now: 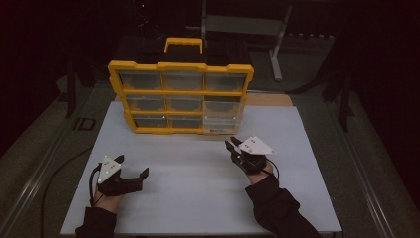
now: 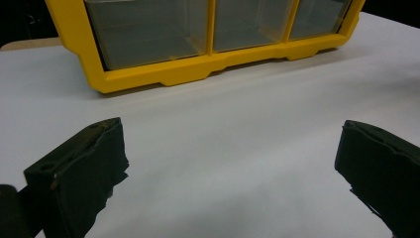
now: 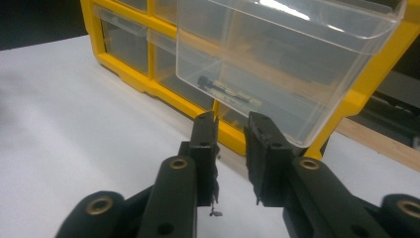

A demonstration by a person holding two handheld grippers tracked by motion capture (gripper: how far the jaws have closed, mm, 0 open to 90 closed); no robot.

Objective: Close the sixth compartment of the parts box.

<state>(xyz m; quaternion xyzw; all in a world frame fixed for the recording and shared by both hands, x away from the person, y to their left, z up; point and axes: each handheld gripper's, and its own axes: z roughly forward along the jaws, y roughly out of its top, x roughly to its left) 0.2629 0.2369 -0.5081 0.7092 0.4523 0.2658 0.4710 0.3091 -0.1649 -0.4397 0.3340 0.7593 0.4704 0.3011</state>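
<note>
The right gripper's (image 3: 232, 130) two black jaws stand nearly closed with a narrow gap, pointing toward twelve o'clock at a clear plastic drawer (image 3: 277, 69) pulled partway out of a yellow plastic organiser cabinet (image 3: 133, 74). A small dark, slender tool (image 3: 225, 90) lies inside the drawer. The cabinet stands on a white tabletop (image 3: 74, 139) stretching toward nine o'clock.

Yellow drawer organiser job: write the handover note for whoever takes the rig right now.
Left tool: open, empty, resting low on the white board, away from the organiser.
Right tool: jaws nearly closed with a small gap, holding nothing, just short of the clear drawer.
That large lower-right drawer is pulled out; a small dark item lies inside.
Done: drawer opened.
Left: probably take the item out, then push the drawer shut.
</note>
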